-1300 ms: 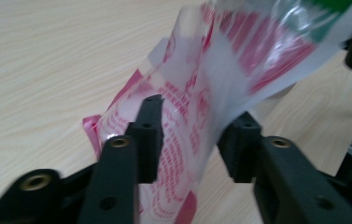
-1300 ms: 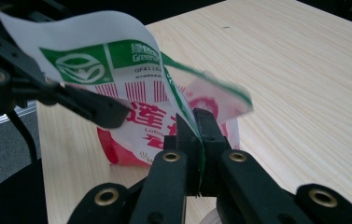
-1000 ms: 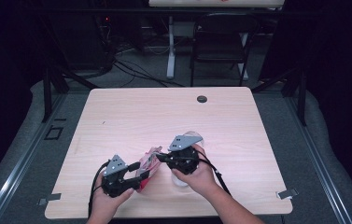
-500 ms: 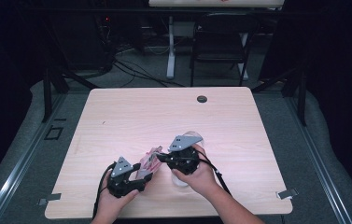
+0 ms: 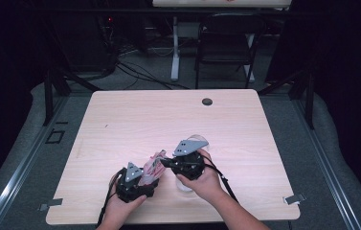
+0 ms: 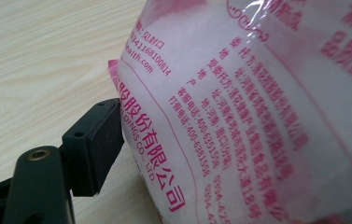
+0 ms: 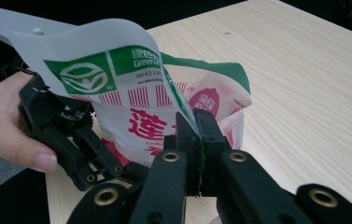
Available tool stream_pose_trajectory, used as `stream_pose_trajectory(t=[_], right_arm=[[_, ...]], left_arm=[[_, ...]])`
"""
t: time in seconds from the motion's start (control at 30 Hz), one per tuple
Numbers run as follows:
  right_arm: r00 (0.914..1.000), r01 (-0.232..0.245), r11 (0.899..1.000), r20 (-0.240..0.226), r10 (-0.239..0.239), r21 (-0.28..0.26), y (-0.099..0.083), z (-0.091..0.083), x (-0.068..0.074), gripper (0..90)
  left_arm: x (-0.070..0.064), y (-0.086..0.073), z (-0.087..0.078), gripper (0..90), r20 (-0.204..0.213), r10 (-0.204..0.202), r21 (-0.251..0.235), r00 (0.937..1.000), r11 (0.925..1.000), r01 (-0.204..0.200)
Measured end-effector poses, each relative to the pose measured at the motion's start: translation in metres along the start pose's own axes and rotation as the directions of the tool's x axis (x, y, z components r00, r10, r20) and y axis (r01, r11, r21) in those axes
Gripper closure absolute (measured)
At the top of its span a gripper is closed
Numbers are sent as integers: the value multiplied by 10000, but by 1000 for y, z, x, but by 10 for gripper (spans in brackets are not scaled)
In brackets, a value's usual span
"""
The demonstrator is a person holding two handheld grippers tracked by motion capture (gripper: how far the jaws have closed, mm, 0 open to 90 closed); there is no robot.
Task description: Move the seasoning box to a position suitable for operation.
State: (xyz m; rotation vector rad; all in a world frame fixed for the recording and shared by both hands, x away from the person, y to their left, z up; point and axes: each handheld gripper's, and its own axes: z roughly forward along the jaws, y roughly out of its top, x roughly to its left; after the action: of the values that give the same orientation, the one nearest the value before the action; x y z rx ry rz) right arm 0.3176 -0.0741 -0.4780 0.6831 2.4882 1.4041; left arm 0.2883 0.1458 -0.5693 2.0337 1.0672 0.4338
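A plastic food bag [image 5: 152, 166] with pink, red and green print is held up between both grippers near the table's front edge. My right gripper [image 7: 197, 127] is shut on the bag's green-edged top flap [image 7: 131, 70]. My left gripper [image 5: 145, 178] grips the lower part of the bag. In the left gripper view its black pad [image 6: 96, 142] presses against the pink-printed bag [image 6: 239, 116], which hides the other jaw. A hand holds each gripper. A clear container [image 5: 186, 184] sits partly hidden under the right hand.
The light wooden table [image 5: 120, 120] has a small black round cap [image 5: 207, 101] near its far edge. A dark chair [image 5: 226, 45] and cables stand on the floor beyond the table.
My left gripper has shifted right, closer to the right gripper, bunching the bag between them. The right gripper has hardly moved.
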Motion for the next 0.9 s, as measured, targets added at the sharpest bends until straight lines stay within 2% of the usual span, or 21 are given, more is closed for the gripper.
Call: stream_pose_trajectory(t=[0.2, 0.33, 0.7, 0.9], right_arm=[[10000, -48, 10000, 5, 48, -35, -2, -1, 0, 900], [10000, -78, 9999, -10, 78, -69, -2, -1, 0, 900], [10000, -34, 10000, 24, 34, -56, -4, -2, 0, 900], [10000, -40, 9999, -4, 40, -96, -5, -2, 0, 900]], left_arm=[[1, -3, 3, 244, 168, -258, -154, 9995, 9995, 261], [0, -5, 7, 245, 101, -149, 7, 9998, 9999, 149], [0, -8, 15, 261, 119, -311, 379, 9994, 9988, 307], [-1, -9, 18, 282, 69, -465, 416, 9989, 9981, 462]])
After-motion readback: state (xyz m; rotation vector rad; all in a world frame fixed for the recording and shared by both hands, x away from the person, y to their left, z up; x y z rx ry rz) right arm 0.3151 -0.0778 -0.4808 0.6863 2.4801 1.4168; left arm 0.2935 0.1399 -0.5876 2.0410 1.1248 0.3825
